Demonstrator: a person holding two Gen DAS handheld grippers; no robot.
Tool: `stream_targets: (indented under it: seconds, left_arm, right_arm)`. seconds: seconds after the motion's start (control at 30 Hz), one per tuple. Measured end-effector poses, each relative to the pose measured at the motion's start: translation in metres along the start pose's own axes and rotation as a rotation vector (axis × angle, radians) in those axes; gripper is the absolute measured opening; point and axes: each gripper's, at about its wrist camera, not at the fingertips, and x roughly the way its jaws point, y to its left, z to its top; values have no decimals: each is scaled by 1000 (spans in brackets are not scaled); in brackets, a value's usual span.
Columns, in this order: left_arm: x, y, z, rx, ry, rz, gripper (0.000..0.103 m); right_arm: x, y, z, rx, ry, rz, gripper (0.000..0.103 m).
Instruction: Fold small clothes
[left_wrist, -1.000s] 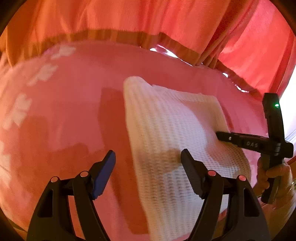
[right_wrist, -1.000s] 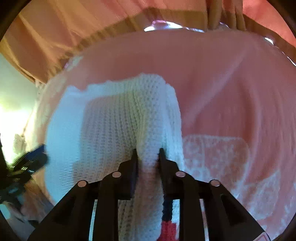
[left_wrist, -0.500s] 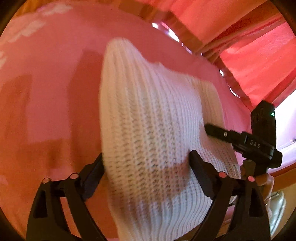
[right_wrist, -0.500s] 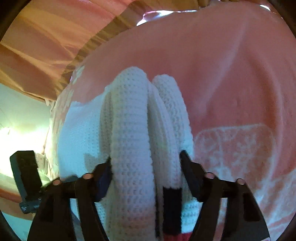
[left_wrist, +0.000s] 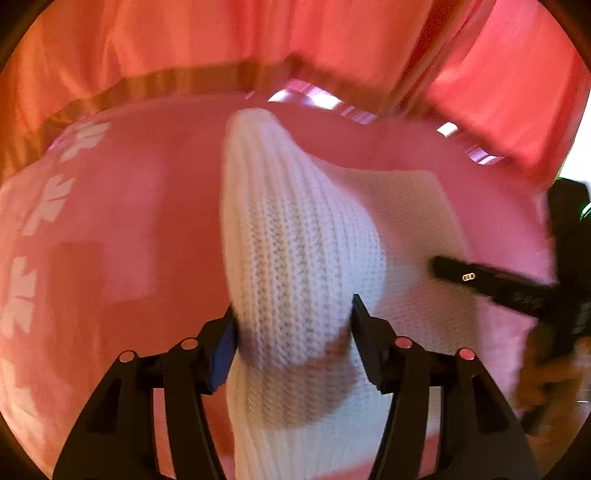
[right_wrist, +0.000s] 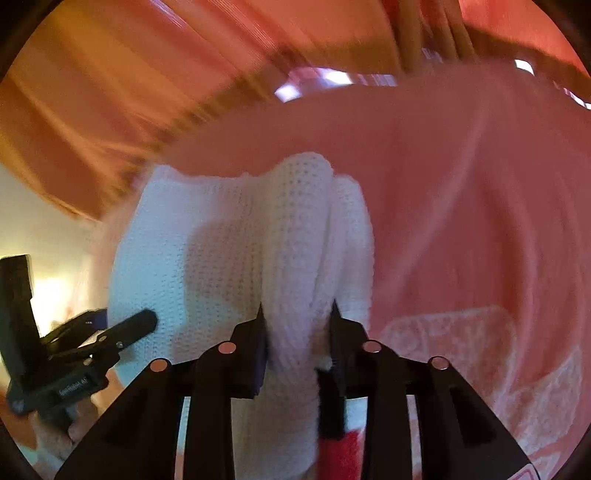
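A white knitted garment (left_wrist: 295, 266) lies on a pink bedspread (left_wrist: 129, 221). My left gripper (left_wrist: 293, 325) is shut on its left folded edge, which bulges up between the fingers. In the right wrist view my right gripper (right_wrist: 297, 314) is shut on a thick bunched fold of the same garment (right_wrist: 221, 258). A dark and red patch of the garment (right_wrist: 340, 443) shows under the right finger. The right gripper appears in the left wrist view (left_wrist: 480, 280), the left gripper in the right wrist view (right_wrist: 122, 332).
The pink bedspread has white leaf prints at the left (left_wrist: 44, 206) and a white lace-like pattern (right_wrist: 461, 350) at the right. Orange-red curtains (left_wrist: 295, 37) hang behind the bed. A hand (left_wrist: 546, 384) holds the right gripper's handle.
Both grippers have closed on the garment: the left was open beside it a second ago, the right opened wide half a second ago and has shut again. The held folds are lifted.
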Motion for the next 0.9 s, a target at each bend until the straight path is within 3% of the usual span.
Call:
stream_targets:
  seconds: [0.07,0.1,0.17,0.27,0.47,0.6,0.77,0.9]
  left_arm:
    - [3,14,-8,-47,-54,41,79]
    - [1,18,-9,-73,-53,38,80]
    - [0,19,-5,-76,-36,16,80]
    - [-3,15,-5,-37,-64,55,84]
    - [9,13,-2,-43,-38,39,88]
    - [14,15,-1,-59,-29,22,89]
    - [25,21,1,-112,-6,-25,98]
    - [43,36,-1,-222,55,-156,98]
  right_arm:
    - [0,-1,2,17,-15,17,42]
    - [-3,3,3,0,-12,9,44]
    - [-6,8,2,-23,-24,-9,59]
    - [1,6,-1,-22,-12,-16,65]
    - [13,2,0,16,4,-2,78]
    - [21,3,4,27,19,20,80]
    - [25,-2,5,48,30,55,82]
    - [28,0,7,42,38,64,81]
